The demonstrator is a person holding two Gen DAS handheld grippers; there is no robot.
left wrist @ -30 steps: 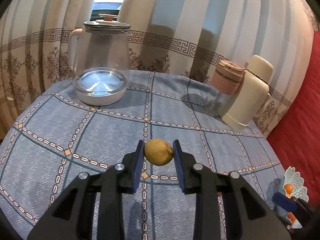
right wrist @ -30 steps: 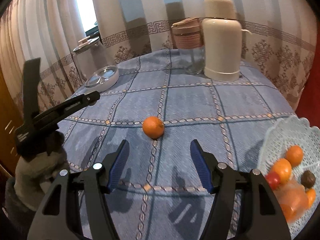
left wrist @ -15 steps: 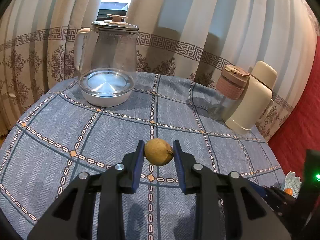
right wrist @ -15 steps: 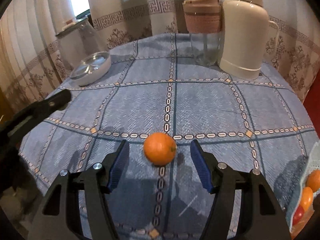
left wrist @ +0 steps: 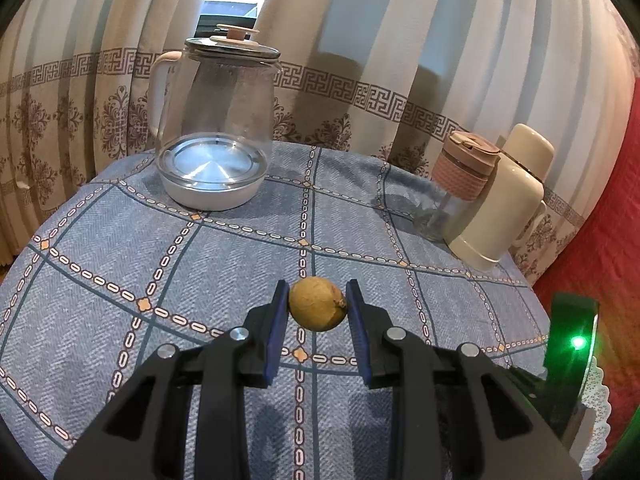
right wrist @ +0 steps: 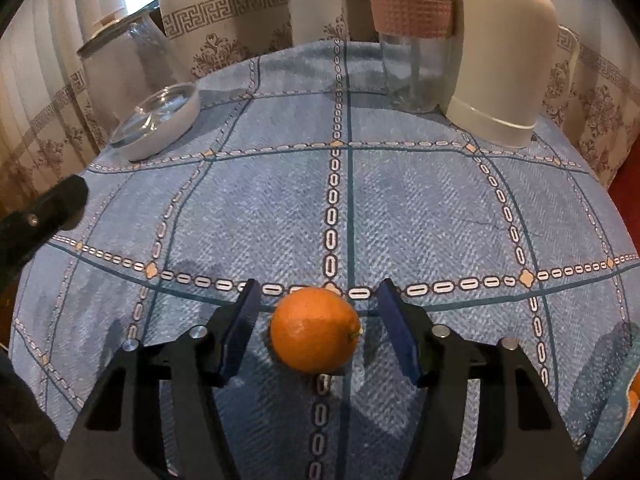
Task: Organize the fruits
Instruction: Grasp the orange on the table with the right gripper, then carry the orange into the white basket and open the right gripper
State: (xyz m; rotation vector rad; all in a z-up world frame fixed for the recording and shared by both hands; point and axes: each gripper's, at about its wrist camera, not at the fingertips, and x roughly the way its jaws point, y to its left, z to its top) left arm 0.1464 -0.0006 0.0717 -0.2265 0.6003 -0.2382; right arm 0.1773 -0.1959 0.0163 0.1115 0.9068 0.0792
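My left gripper (left wrist: 318, 306) is shut on a small yellow-brown lemon (left wrist: 317, 308) and holds it above the blue checked tablecloth (left wrist: 200, 264). My right gripper (right wrist: 316, 320) is open, its blue pads on either side of an orange (right wrist: 315, 329) that rests on the cloth; the pads stand apart from the fruit. The white lace-edged fruit basket (left wrist: 598, 392) shows only as a sliver at the lower right of the left wrist view. An edge of orange fruit (right wrist: 634, 400) peeks in at the right border of the right wrist view.
A glass kettle (left wrist: 216, 136) on its white base stands at the back left. A glass cup with a pink sleeve (left wrist: 460, 184) and a cream thermos (left wrist: 504, 200) stand at the back right. Curtains hang behind the round table. The right gripper's body with a green light (left wrist: 572, 344) is at the right.
My right gripper has moved forward and down until its open pads flank the orange. My left gripper has kept hold of the lemon and drawn back and up a little.
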